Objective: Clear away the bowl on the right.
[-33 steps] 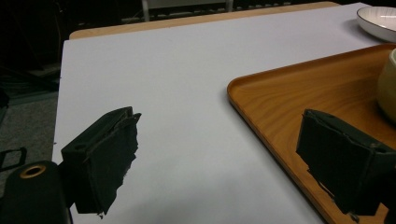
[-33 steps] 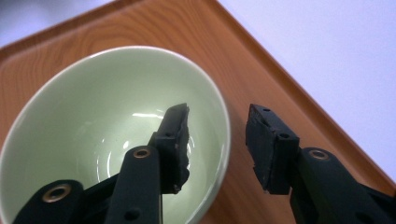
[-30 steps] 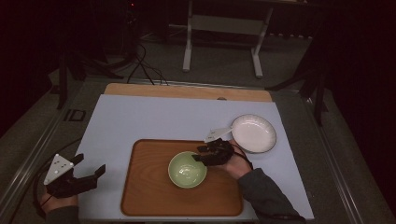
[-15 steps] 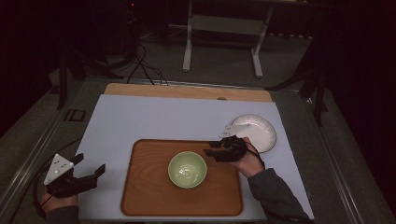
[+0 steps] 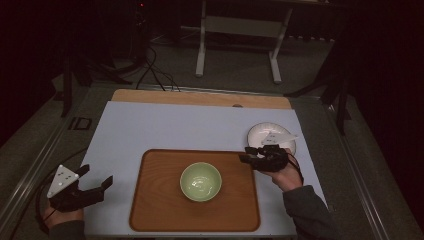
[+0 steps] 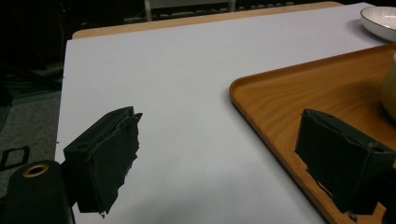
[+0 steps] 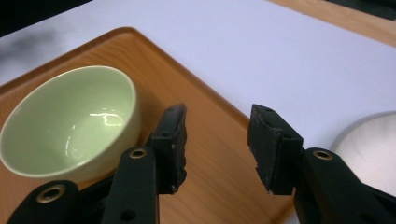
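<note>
The right gripper (image 5: 248,155) hangs over the right edge of the tray (image 5: 150,200), between the bowl (image 5: 200,181) and the plate (image 5: 257,134), with its jaws parted and nothing between them. In the right gripper view the gap between the pads frames bare tray wood, the bowl just off to one side and the plate's rim (image 7: 369,140) at the other. The left gripper (image 5: 95,187) rests on the white mat (image 5: 175,125) left of the tray, jaws spread and empty.

The bowl sits upright near the middle of the tray; the plate lies on the mat just off the tray's far right corner, partly covered by the gripper's grey plate in the high view.

The step in hand looks like a move from the set-down bowl toward the plate, probably to carry it onto the tray as well. To do that well, come at the near rim low and nearly level, so one jaw can slide under the lip and the other over it. The plate is shallow, so the grip should bite well onto the rim, not just its tip. Whether the lip stands clear enough of the mat for a jaw is hard to judge in this dim light. Lift evenly and keep clear of the bowl on the way in.
</note>
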Available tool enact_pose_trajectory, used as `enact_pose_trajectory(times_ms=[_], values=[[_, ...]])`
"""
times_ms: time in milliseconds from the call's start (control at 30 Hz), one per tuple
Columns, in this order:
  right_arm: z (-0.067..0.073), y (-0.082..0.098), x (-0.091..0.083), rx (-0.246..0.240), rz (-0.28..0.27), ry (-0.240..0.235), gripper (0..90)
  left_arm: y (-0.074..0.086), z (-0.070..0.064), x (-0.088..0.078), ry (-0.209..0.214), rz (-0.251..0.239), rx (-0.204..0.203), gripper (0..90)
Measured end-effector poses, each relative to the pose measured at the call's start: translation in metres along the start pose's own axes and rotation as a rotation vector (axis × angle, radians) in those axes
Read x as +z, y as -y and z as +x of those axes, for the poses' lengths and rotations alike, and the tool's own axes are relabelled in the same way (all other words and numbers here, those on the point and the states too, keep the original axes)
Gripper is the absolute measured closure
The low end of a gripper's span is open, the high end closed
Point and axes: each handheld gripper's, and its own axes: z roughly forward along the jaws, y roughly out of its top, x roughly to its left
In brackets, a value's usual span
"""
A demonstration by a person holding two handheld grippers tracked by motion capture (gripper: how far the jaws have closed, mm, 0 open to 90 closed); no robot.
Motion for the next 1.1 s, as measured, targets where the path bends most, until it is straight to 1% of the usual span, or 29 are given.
enact_pose_trajectory(times_ms=[67, 100, 133, 300, 367, 433, 500, 600, 633, 700, 767, 967, 1000, 1100], values=[[-0.002, 0.002, -0.003, 0.003, -0.008, 0.007, 55.2, 0.0, 0.0, 0.0, 0.0, 0.0, -0.001, 13.1], [-0.006, 0.007, -0.011, 0.012, -0.018, 0.025, 54.8, 0.0, 0.0, 0.0, 0.0, 0.0, -0.001, 13.1], [-0.008, 0.01, -0.016, 0.024, -0.032, 0.032, 54.7, 0.0, 0.0, 0.0, -0.001, 0.0, -0.001, 13.2], [-0.016, 0.026, -0.034, 0.059, -0.071, 0.071, 53.1, 0.0, 0.0, 0.0, 0.0, -0.002, -0.004, 13.1], [-0.019, 0.032, -0.042, 0.069, -0.079, 0.1, 52.1, 0.0, 0.0, 0.0, -0.001, -0.002, -0.004, 13.2], [-0.022, 0.039, -0.049, 0.08, -0.082, 0.123, 51.6, 0.0, 0.0, 0.0, 0.0, 0.0, -0.004, 13.2], [-0.025, 0.045, -0.055, 0.081, -0.07, 0.159, 51.3, 0.0, 0.0, 0.0, 0.0, 0.001, -0.003, 13.2], [-0.029, 0.054, -0.062, 0.111, -0.08, 0.188, 51.2, 0.0, 0.0, 0.0, -0.001, 0.0, -0.002, 13.2], [-0.029, 0.054, -0.062, 0.111, -0.08, 0.188, 51.2, 0.0, 0.0, 0.0, -0.001, 0.0, -0.002, 13.3], [-0.031, 0.063, -0.066, 0.11, -0.061, 0.225, 49.5, 0.0, 0.0, -0.001, -0.001, -0.005, -0.003, 13.3], [-0.031, 0.068, -0.067, 0.106, -0.05, 0.249, 48.1, 0.0, 0.0, -0.002, -0.003, -0.005, -0.006, 13.3], [-0.031, 0.085, -0.074, 0.105, -0.047, 0.272, 44.3, 0.0, 0.001, -0.002, -0.005, -0.005, -0.005, 13.7], [-0.03, 0.087, -0.075, 0.107, -0.05, 0.275, 43.1, 0.0, 0.001, -0.002, -0.005, -0.005, -0.004, 13.7], [-0.031, 0.09, -0.078, 0.117, -0.065, 0.276, 42.9, 0.0, 0.001, -0.002, -0.007, -0.003, -0.004, 13.7]])
